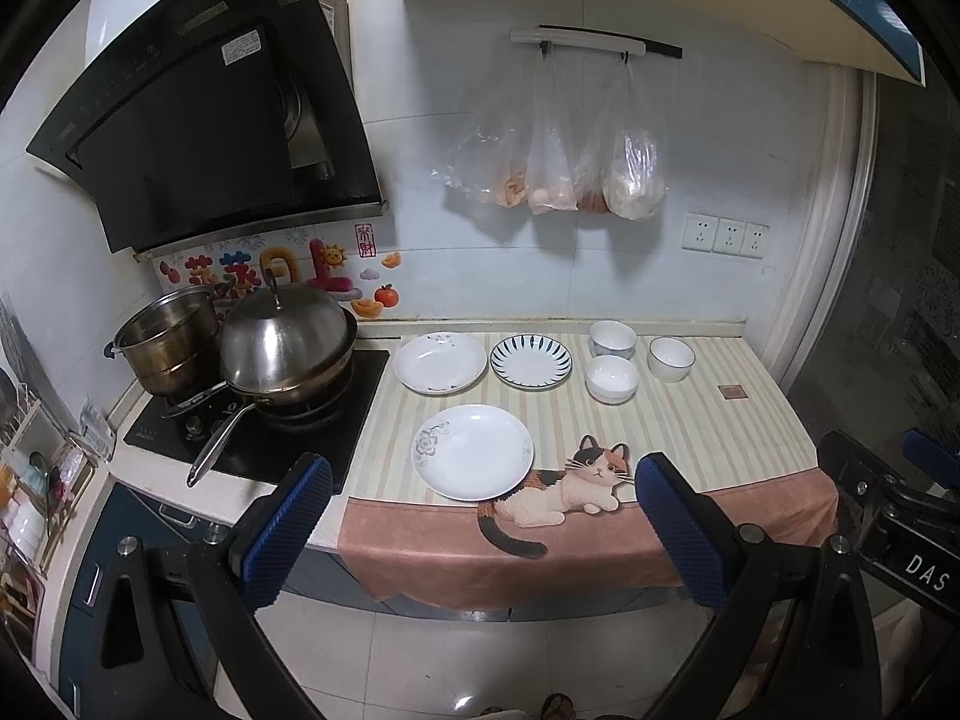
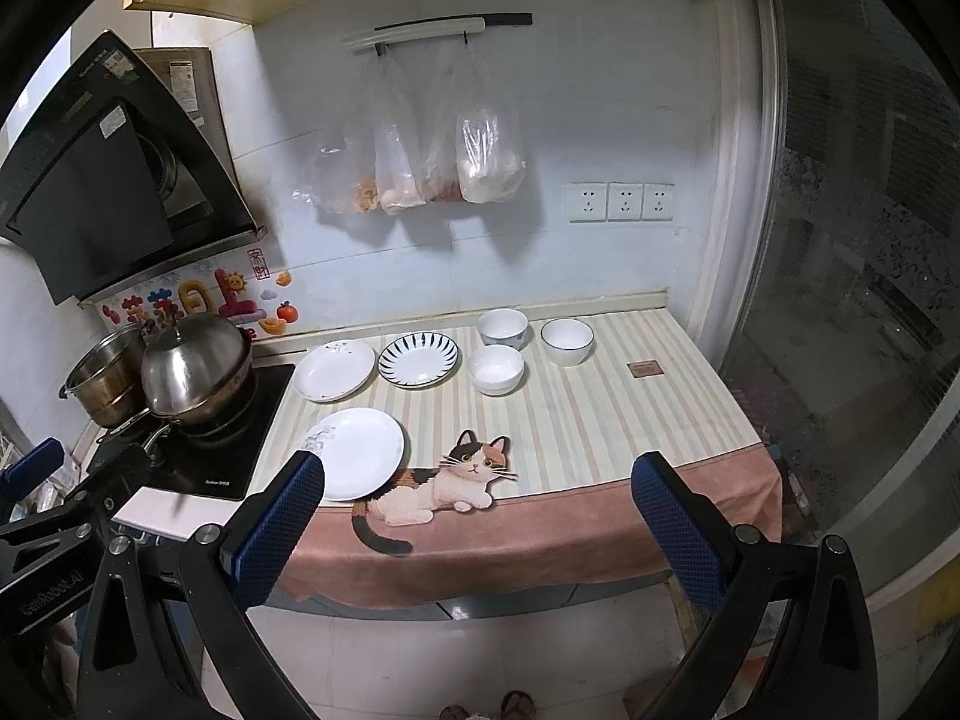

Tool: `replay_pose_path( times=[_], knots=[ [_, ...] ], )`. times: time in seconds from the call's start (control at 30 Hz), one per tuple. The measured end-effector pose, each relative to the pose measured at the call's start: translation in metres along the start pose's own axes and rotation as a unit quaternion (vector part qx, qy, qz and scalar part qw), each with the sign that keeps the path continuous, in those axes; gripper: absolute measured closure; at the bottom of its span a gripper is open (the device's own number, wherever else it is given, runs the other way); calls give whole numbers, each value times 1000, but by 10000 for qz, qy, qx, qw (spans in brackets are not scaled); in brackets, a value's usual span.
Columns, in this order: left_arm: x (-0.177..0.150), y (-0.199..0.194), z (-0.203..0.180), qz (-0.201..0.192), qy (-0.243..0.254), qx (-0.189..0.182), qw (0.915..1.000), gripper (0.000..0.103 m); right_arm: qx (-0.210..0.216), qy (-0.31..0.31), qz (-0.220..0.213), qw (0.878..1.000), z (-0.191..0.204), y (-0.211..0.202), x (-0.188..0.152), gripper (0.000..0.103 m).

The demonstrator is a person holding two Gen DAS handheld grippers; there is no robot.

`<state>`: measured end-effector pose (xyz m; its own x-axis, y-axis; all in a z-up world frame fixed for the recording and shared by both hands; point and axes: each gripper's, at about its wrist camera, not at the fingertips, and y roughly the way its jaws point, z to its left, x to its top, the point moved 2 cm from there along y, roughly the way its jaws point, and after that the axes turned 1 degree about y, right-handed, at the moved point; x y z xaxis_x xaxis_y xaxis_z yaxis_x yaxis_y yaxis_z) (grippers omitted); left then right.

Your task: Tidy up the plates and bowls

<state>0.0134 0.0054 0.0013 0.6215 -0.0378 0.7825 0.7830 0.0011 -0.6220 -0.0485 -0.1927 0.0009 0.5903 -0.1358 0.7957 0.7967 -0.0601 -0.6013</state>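
Left gripper (image 1: 483, 531) and right gripper (image 2: 477, 531) — jaws released, empty — hover off the worktop (image 1: 690, 426); plates and bowls unstacked.

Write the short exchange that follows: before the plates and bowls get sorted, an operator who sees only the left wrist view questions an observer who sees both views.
Operator: I see only a corner of the right gripper. Is it open?
Observer: Yes. In the right wrist view its fingers are wide apart and it holds nothing.
Operator: That gripper hides the right end of the cloth. How far does the cloth run?
Observer: It ends beside the glass panel, and its pink hem hangs over the front there too.
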Motion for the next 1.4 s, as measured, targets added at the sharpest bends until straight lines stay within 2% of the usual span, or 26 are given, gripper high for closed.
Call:
replay_pose_path(
  times=[0.2, 0.37, 0.57, 0.77, 0.9, 1.0, 1.07, 1.2, 1.3, 1.37, 1.4],
  knots=[
    [-1, 26, 18, -25, -30, 129, 9999, 0, 159, 144, 43, 9998, 7, 19, -4, 0],
    [-10, 92, 46, 248, -144, 443, 9986, 0, 390, 185, 591, 9973, 16, 89, -17, 0],
    [-24, 208, 81, 1063, -340, 634, 9917, 0, 732, 152, 1411, 9872, 31, 214, -36, 0],
    [-40, 331, 103, 1880, -431, 728, 9785, 0, 1188, 3, 2208, 9680, 53, 359, -54, 0],
    [-48, 400, 113, 2392, -452, 689, 9675, 0, 1500, 2, 2775, 9490, 75, 457, -60, 1],
    [-51, 441, 117, 2531, -375, 639, 9646, 0, 1594, -99, 3062, 9385, 92, 513, -63, 3],
    [-55, 465, 121, 2698, -358, 585, 9605, 0, 1645, -193, 3285, 9299, 103, 552, -66, 7],
    [-66, 504, 130, 3115, -575, 297, 9480, 2, 1775, -290, 3595, 9157, 119, 602, -70, 17],
    [-74, 525, 134, 3360, -772, -28, 9387, 5, 1946, -290, 3832, 9025, 127, 620, -75, 30],
    [-77, 536, 135, 3455, -912, -240, 9337, 13, 2087, -359, 4019, 8908, 135, 630, -82, 47],
    [-78, 540, 134, 3486, -943, -312, 9320, 24, 2111, -426, 4121, 8853, 139, 636, -86, 53]
  ],
)
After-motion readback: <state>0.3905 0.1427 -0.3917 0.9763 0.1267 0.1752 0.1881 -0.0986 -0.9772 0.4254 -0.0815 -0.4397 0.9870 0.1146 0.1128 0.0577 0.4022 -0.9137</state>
